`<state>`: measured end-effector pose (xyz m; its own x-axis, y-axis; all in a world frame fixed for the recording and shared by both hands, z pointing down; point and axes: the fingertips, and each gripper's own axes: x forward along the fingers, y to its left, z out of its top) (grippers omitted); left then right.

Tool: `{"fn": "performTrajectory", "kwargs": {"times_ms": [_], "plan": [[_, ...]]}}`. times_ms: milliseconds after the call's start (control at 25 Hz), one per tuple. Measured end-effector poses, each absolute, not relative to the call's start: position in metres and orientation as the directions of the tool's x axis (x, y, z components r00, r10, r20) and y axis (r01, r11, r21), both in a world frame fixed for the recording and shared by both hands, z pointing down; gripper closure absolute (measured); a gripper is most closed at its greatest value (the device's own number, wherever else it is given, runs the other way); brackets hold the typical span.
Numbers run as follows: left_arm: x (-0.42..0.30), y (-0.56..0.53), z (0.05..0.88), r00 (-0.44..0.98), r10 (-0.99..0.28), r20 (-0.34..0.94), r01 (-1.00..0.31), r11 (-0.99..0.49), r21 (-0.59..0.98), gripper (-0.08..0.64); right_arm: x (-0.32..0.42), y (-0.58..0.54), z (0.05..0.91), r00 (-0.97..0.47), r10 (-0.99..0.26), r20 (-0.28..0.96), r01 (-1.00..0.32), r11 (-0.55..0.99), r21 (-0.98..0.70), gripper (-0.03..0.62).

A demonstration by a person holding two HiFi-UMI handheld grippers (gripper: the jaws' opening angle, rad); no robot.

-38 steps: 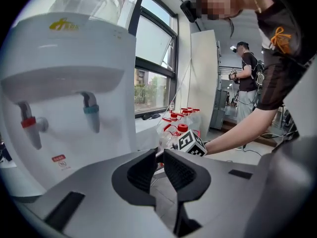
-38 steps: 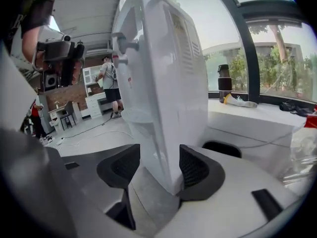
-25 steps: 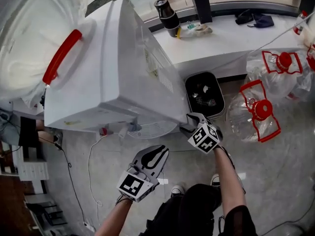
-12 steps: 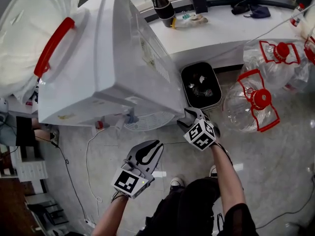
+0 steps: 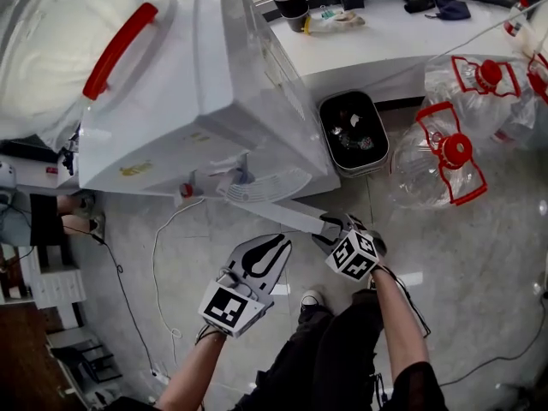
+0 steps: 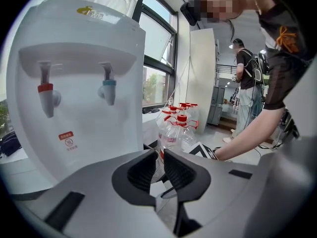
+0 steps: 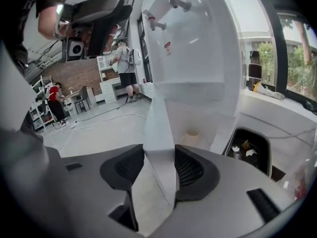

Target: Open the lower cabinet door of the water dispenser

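Change since a second ago: the lower cabinet door (image 5: 282,216) lay flush with the front of the water dispenser (image 5: 197,75). It now stands swung out from the base, a narrow white panel seen from above. My right hand-held gripper (image 5: 332,226) has come away from the dispenser's corner along with the door's free edge. My left hand-held gripper (image 5: 276,251) has hardly shifted.

Door position: hinged side at the dispenser, free edge out over the floor at my right jaws. It is partly open, at an angle to the front.

Cabinet: the right gripper view shows the inside (image 7: 198,128) past the door. It is white, and I can make out nothing stored in it.

Done: the door is off its closed seat and swung a good way out. I judge the main part of the task achieved.

Left to do: perhaps a little more swing, then let go. I cannot tell how far the hinge allows.

Right hand-held gripper: jaws fairly wide and closing. The door's edge stands between them, and both pads look to lie against its faces, so it is pinching the door.

Left hand-held gripper: jaws drawn nearly together with only a sliver between, and nothing in it. It hangs in the air before the dispenser's front, touching nothing.

Nearby: a black bin (image 5: 353,131) and water bottles (image 5: 437,165) on the floor to the right, apart from the door.
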<state>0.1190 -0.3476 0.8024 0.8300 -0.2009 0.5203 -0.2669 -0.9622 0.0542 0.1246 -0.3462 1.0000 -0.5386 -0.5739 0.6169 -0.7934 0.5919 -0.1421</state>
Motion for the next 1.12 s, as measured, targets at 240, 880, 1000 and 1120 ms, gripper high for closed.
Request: {"fn": "performTrajectory", "kwargs": {"times_ms": [240, 880, 1000, 1120], "plan": [[0.08, -0.326, 0.79, 0.816, -0.202, 0.542, -0.271, -0.961, 0.049, 0.509, 0.076, -0.311, 0.988, -0.583, -0.531, 0.615, -0.777, 0.587, -0.23, 0.388], [-0.069, -0.336, 0.744, 0.752, -0.339, 0.565, -0.427, -0.904, 0.026, 0.509, -0.12, -0.265, 0.973, -0.704, -0.321, 0.633, -0.645, 0.661, -0.383, 0.37], [-0.095, -0.348, 0.741, 0.733, -0.391, 0.556, -0.486, -0.874, 0.026, 0.509, -0.144, -0.266, 0.972, -0.717, -0.296, 0.631, -0.625, 0.674, -0.394, 0.37], [-0.116, -0.358, 0.735, 0.72, -0.429, 0.545, -0.532, -0.846, 0.038, 0.509, -0.156, -0.267, 0.969, -0.717, -0.287, 0.635, -0.628, 0.663, -0.409, 0.37]]}}
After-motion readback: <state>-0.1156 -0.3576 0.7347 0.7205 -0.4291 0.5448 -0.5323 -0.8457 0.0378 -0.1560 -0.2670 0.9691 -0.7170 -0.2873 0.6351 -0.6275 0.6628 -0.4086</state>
